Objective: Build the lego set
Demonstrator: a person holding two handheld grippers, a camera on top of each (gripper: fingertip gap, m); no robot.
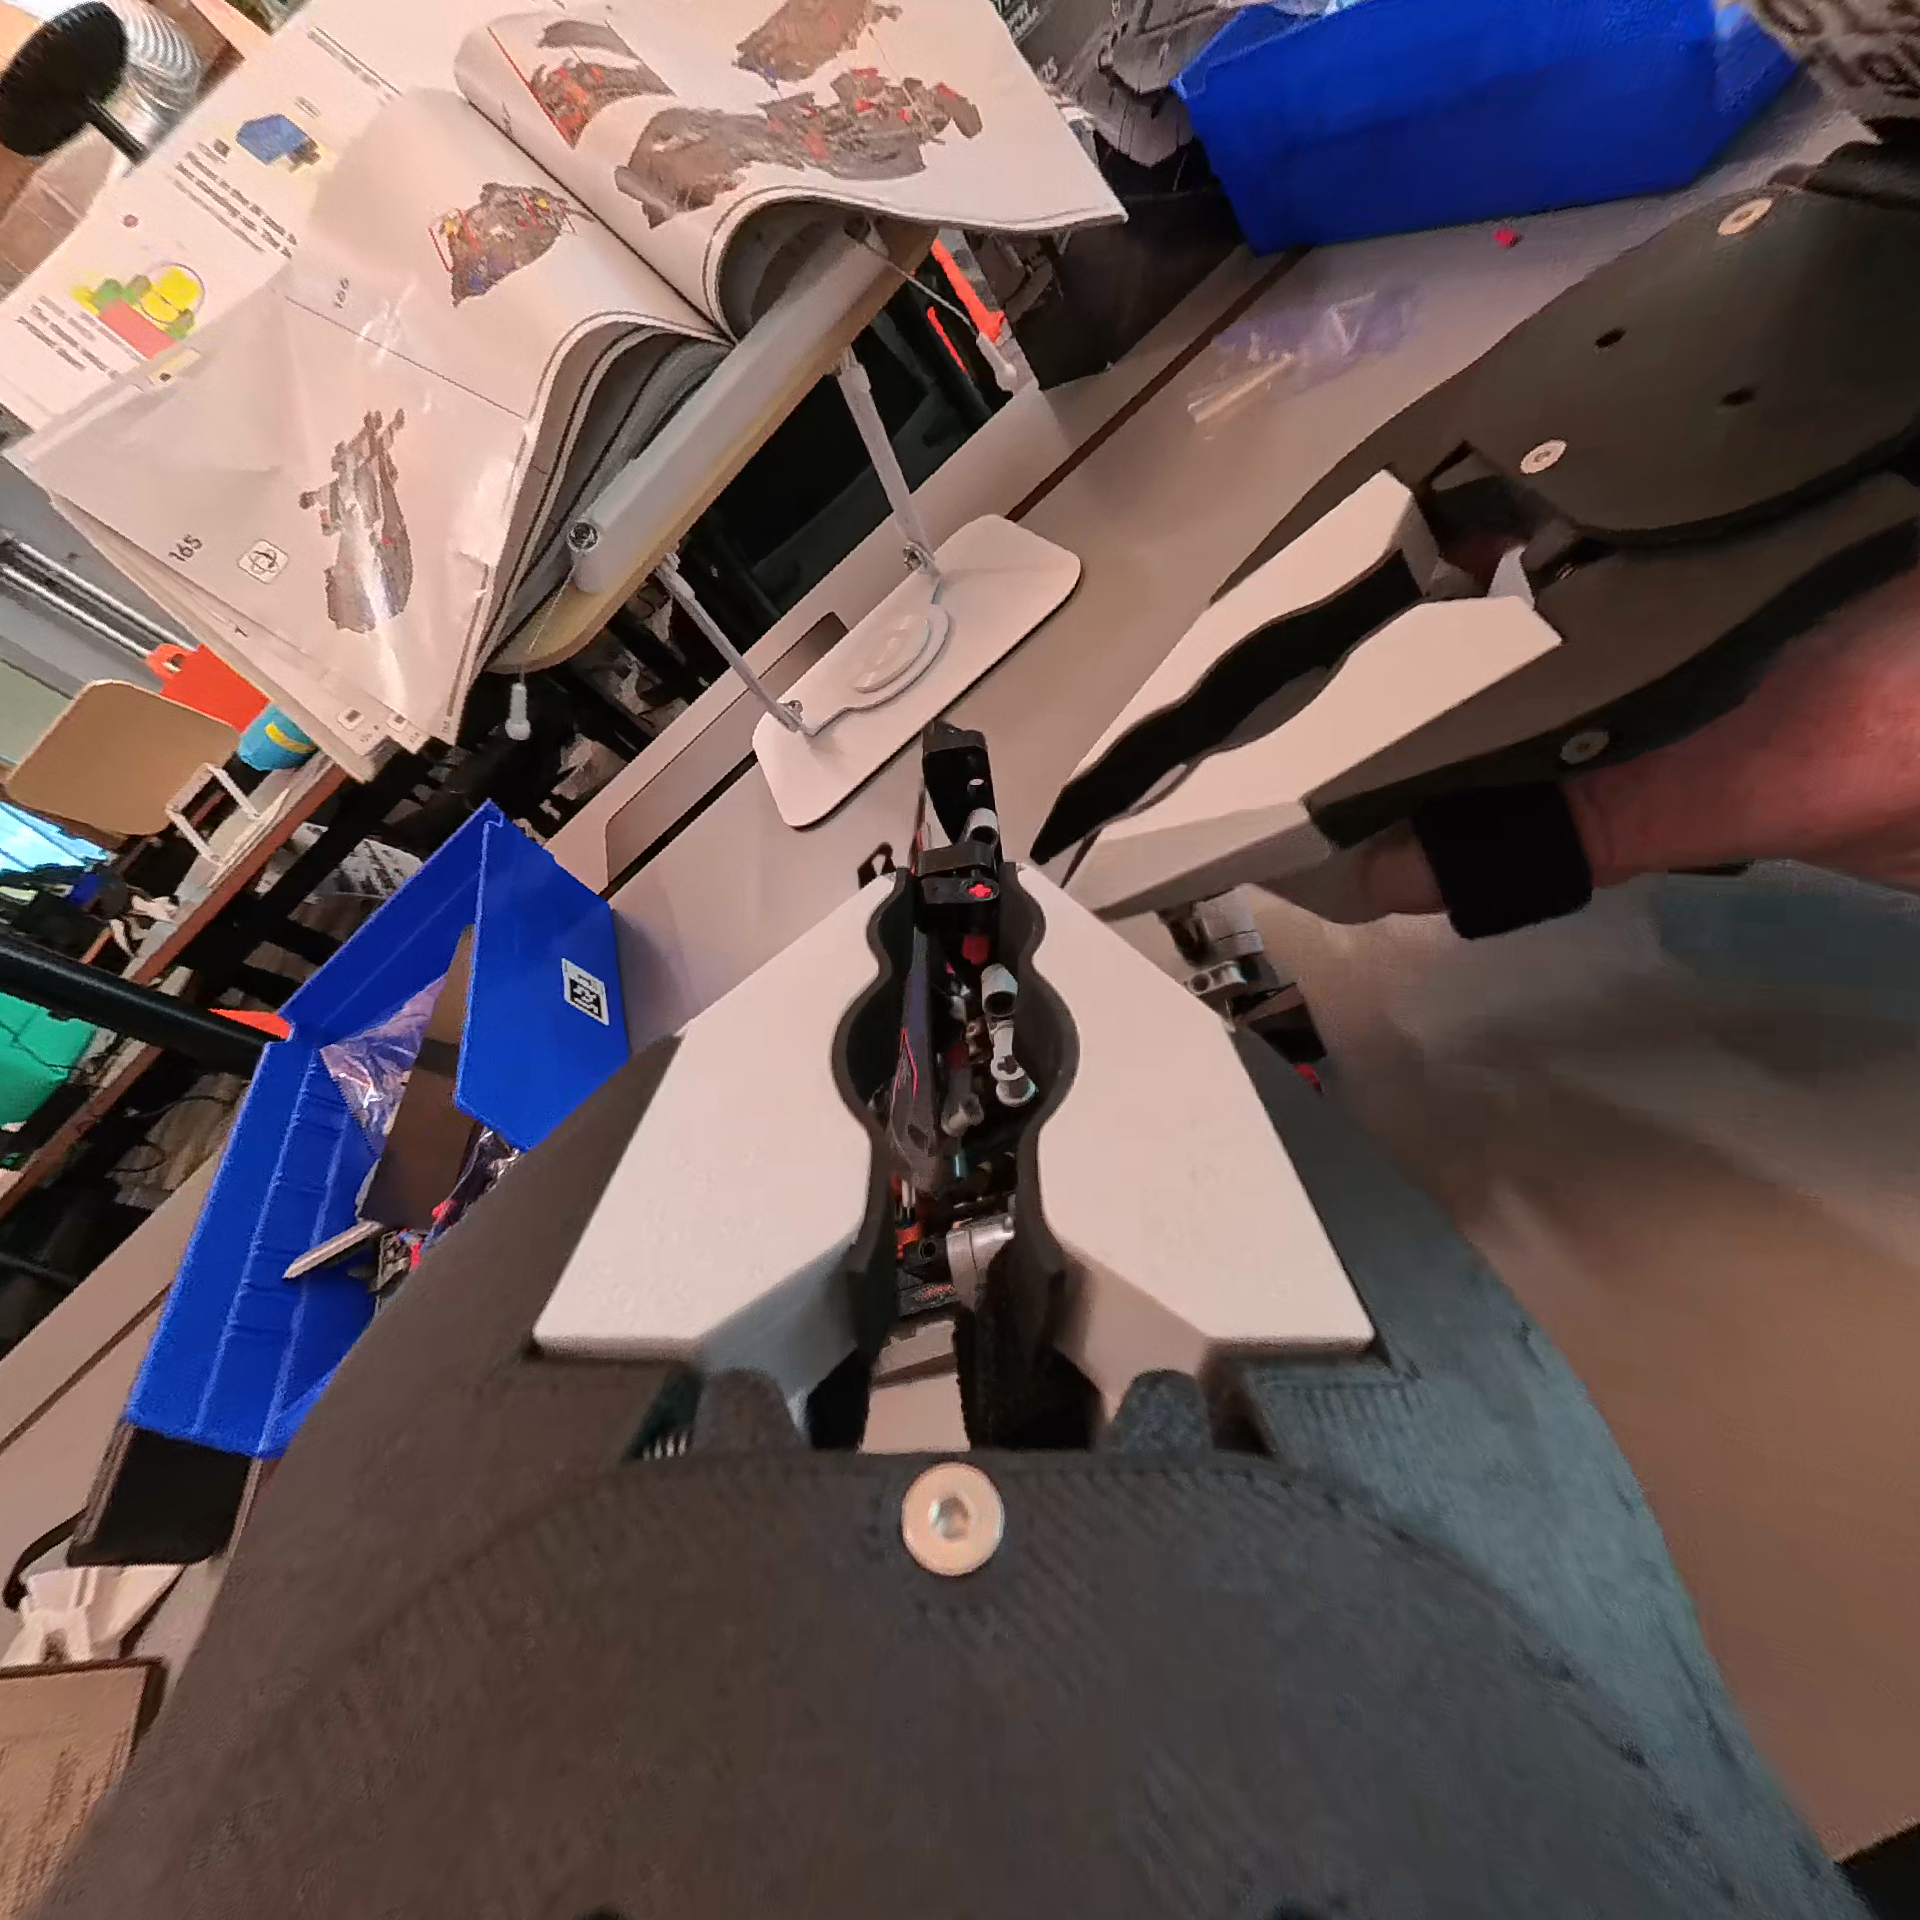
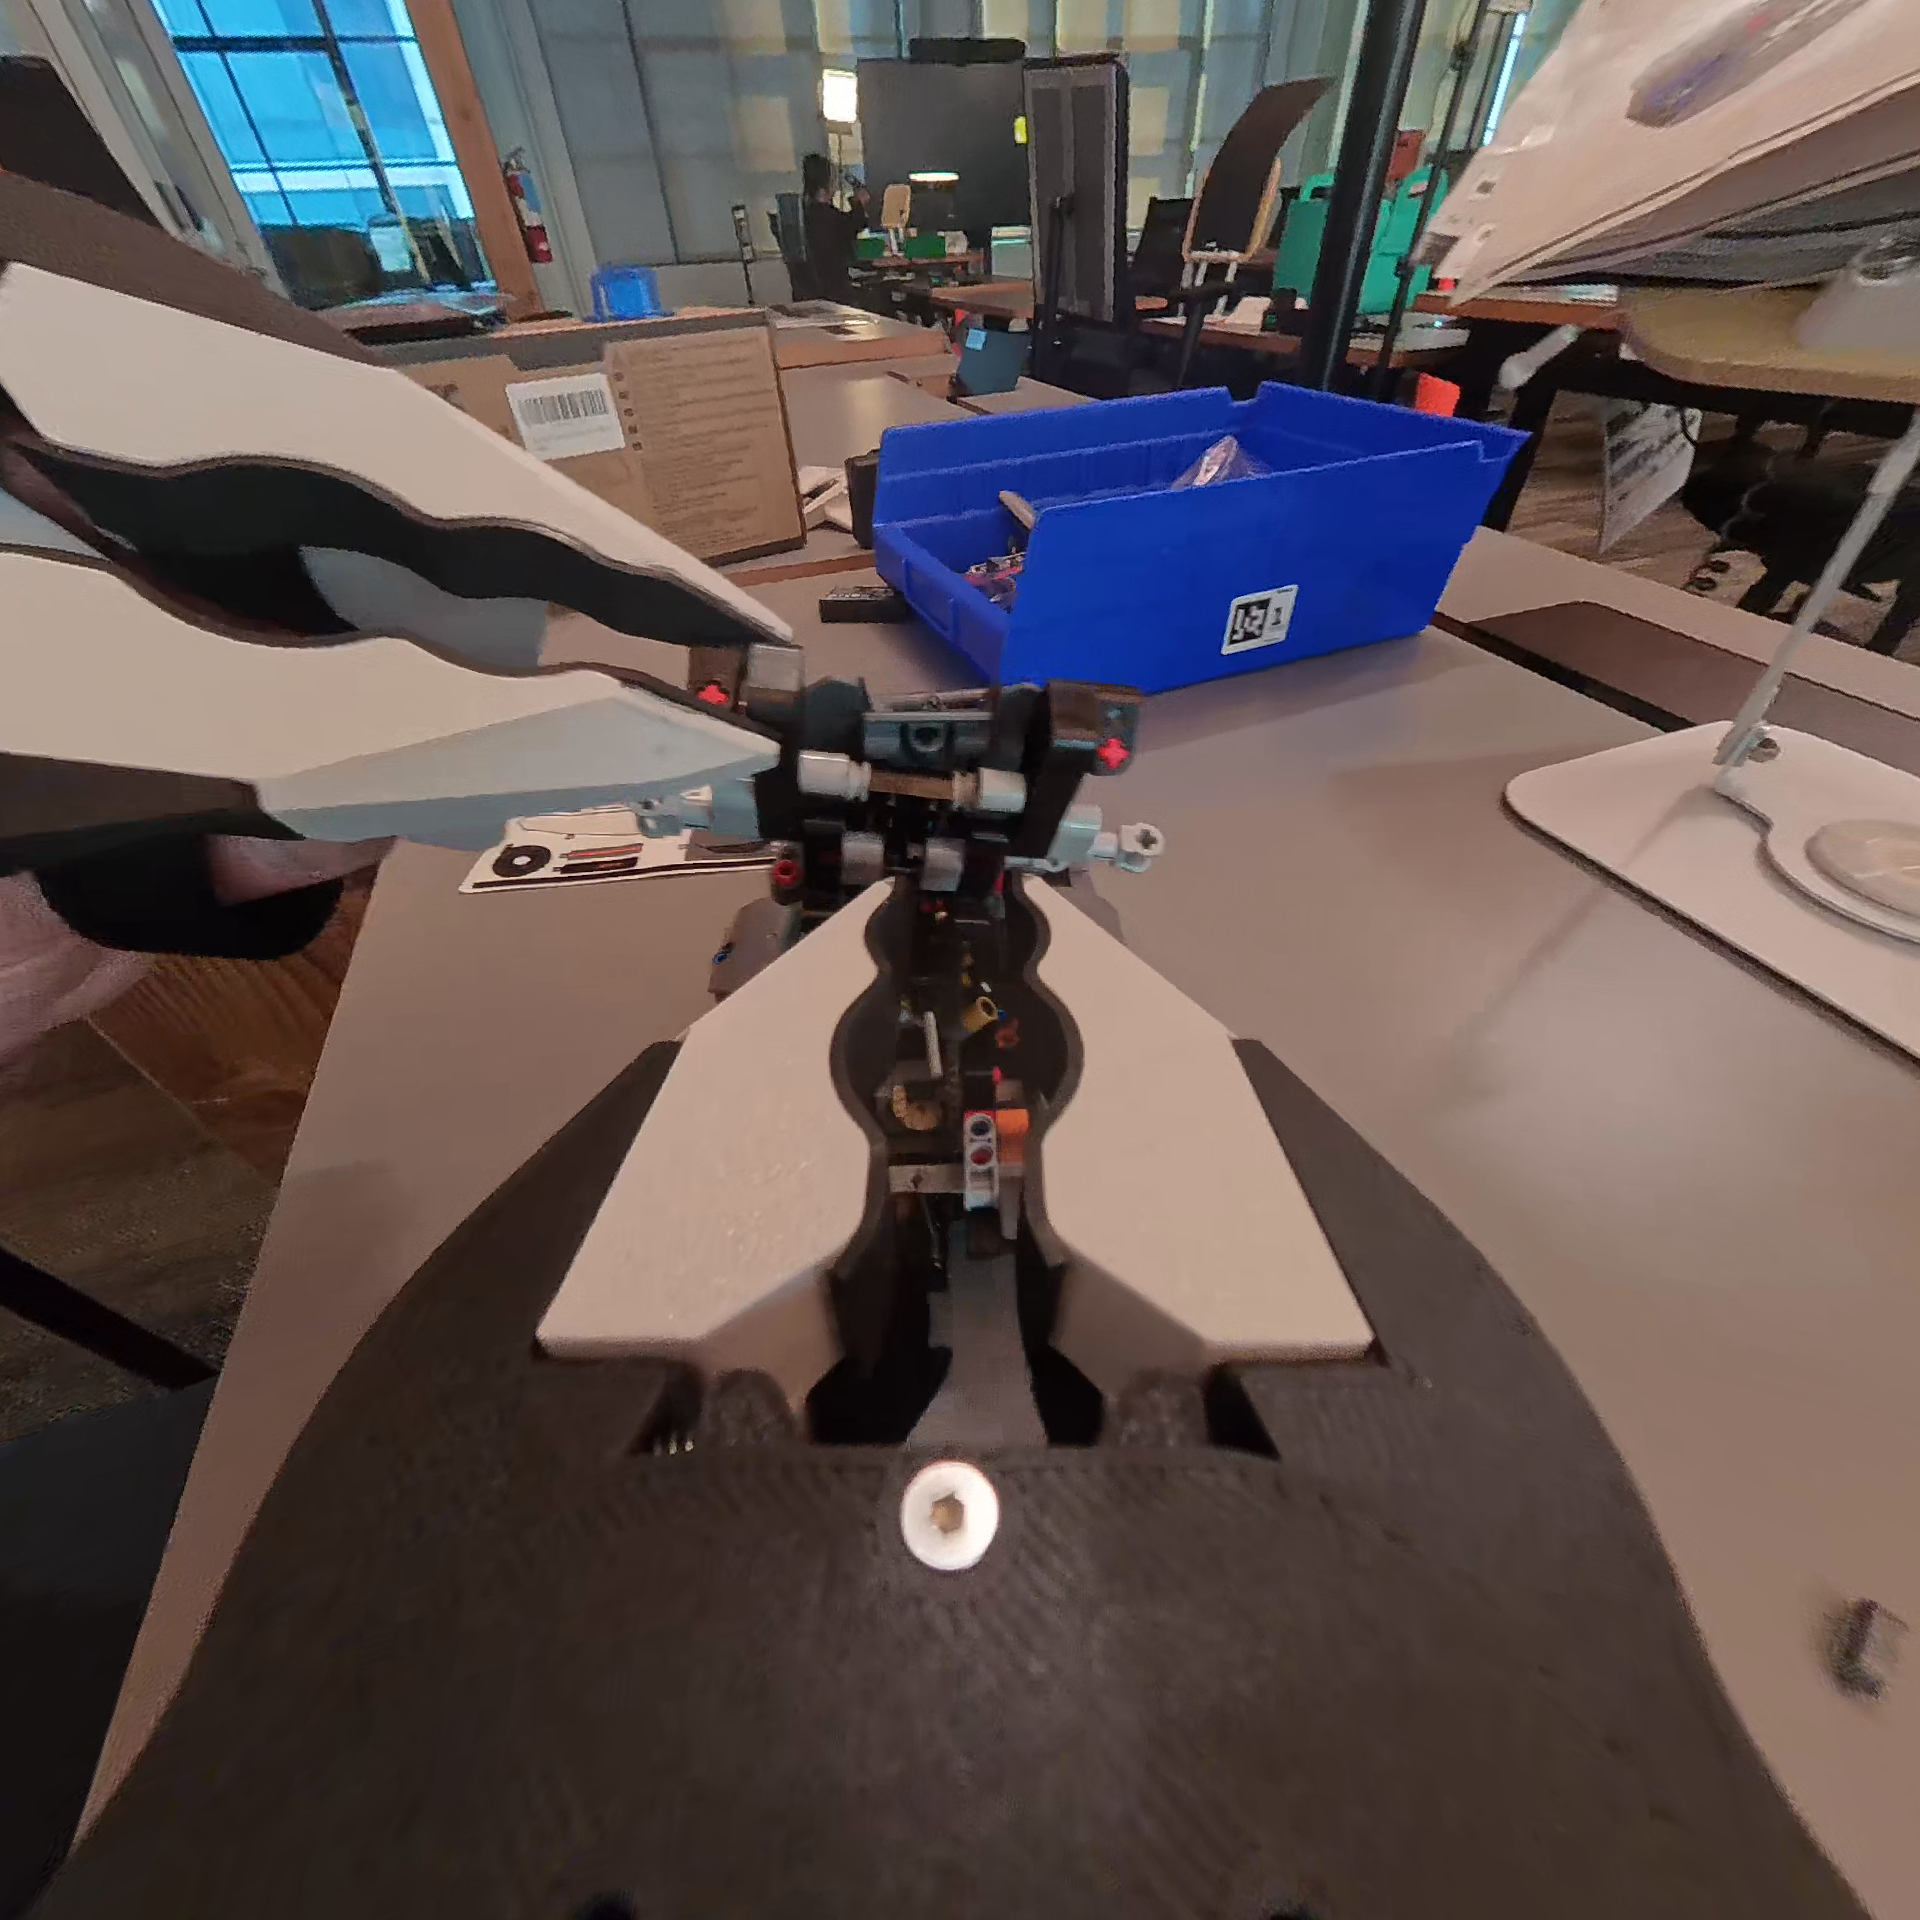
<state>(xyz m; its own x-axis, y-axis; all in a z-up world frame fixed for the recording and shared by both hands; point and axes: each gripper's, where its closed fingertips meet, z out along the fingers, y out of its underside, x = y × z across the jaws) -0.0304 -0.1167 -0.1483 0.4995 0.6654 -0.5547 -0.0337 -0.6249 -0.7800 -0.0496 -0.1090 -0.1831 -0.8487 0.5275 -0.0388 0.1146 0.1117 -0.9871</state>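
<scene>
A black and grey lego model (image 2: 935,774) with red pins is held above the grey table (image 2: 1351,1091) between both grippers. My right gripper (image 2: 951,888) is shut on its lower part; more of the model shows through the gap between the fingers. My left gripper (image 2: 774,686) comes in from the left, shut on the model's left end at a small piece with a red pin. In the left wrist view my left gripper (image 1: 956,883) grips the model (image 1: 956,821) at its tips. The right gripper (image 1: 1049,847) reaches in from the right, held by a hand (image 1: 1745,748).
A blue bin (image 2: 1143,561) with loose parts and bags stands behind the model; it also shows in the left wrist view (image 1: 312,1195). An open instruction booklet (image 1: 416,312) rests on a white stand (image 1: 935,665). A sticker sheet (image 2: 592,857) lies on the table. A second blue bin (image 1: 1455,114) stands farther off.
</scene>
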